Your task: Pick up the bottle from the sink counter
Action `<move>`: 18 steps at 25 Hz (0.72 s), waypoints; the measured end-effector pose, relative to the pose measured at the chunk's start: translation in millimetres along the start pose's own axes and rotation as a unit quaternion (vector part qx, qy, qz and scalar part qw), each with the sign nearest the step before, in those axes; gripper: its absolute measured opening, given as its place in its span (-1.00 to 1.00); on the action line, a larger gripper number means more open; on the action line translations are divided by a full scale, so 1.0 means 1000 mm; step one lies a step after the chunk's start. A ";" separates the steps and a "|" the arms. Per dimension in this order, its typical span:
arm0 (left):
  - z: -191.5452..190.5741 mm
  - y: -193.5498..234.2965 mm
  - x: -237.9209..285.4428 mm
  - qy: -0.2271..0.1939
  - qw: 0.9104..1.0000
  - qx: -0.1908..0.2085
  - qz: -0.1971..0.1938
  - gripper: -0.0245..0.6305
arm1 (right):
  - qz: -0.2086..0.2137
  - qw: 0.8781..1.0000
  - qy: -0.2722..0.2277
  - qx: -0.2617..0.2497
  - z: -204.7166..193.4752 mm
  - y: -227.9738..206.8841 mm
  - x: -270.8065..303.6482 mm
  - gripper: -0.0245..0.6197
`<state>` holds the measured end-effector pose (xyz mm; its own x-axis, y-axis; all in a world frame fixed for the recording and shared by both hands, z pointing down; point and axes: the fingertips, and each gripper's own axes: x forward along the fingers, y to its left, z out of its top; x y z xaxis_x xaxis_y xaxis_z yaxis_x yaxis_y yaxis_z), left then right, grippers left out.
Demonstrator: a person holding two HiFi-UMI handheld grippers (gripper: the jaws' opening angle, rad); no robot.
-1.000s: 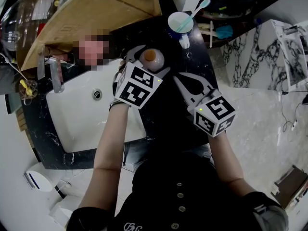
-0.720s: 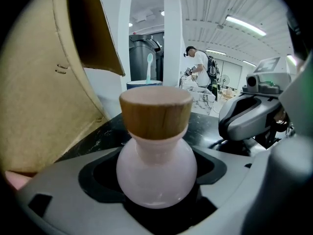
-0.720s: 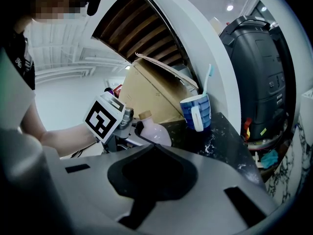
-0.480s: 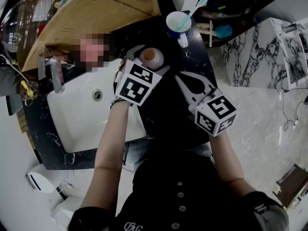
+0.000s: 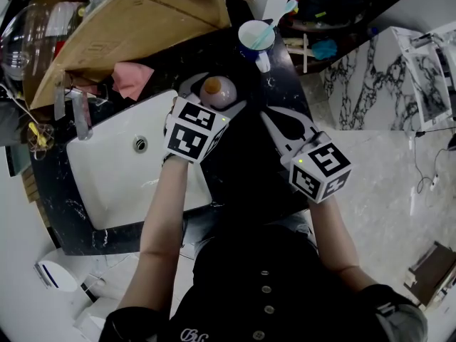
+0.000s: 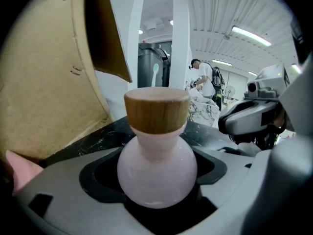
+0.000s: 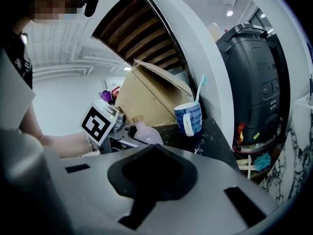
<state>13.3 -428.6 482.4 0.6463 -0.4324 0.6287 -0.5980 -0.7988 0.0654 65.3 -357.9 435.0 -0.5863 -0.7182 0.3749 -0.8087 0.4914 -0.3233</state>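
Barely anything has moved: the left gripper [image 5: 216, 95] stays clamped round the pink round-bellied, wooden-capped bottle [image 6: 156, 168] at the white sink's [image 5: 121, 184] two o'clock. Grasp done; the lift seemingly remains. At the bottle's four o'clock, the right gripper [image 5: 279, 120] sits closed on nothing.

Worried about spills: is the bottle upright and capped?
Upright and capped: the bottle stands vertical in the left tool, its wooden cap seated on top.

Black counter [image 5: 282, 85] with blue mug [image 5: 254, 37]
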 end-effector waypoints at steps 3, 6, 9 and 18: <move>0.009 0.002 -0.007 -0.039 0.998 -0.040 0.000 0.28 | 0.000 1.000 0.001 -0.001 -0.001 0.001 -0.002 -0.90; 0.016 0.000 -0.016 -0.077 0.995 -0.064 -0.001 0.28 | 0.000 1.000 0.005 -0.004 -0.003 0.004 -0.004 -0.90; 0.024 -0.002 -0.028 -0.113 0.992 -0.062 0.013 0.28 | 0.000 1.000 0.002 -0.007 -0.002 0.008 -0.008 -0.90; 0.052 -0.012 -0.069 -0.190 0.979 -0.074 0.015 0.28 | -0.001 0.999 -0.031 -0.040 0.019 0.019 -0.021 -0.90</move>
<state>0.3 -410.7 398.2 0.7407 -0.6007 0.3008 -0.6628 -0.7266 0.1809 62.9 -342.4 404.3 -0.5820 -0.7475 0.3202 -0.8129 0.5257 -0.2506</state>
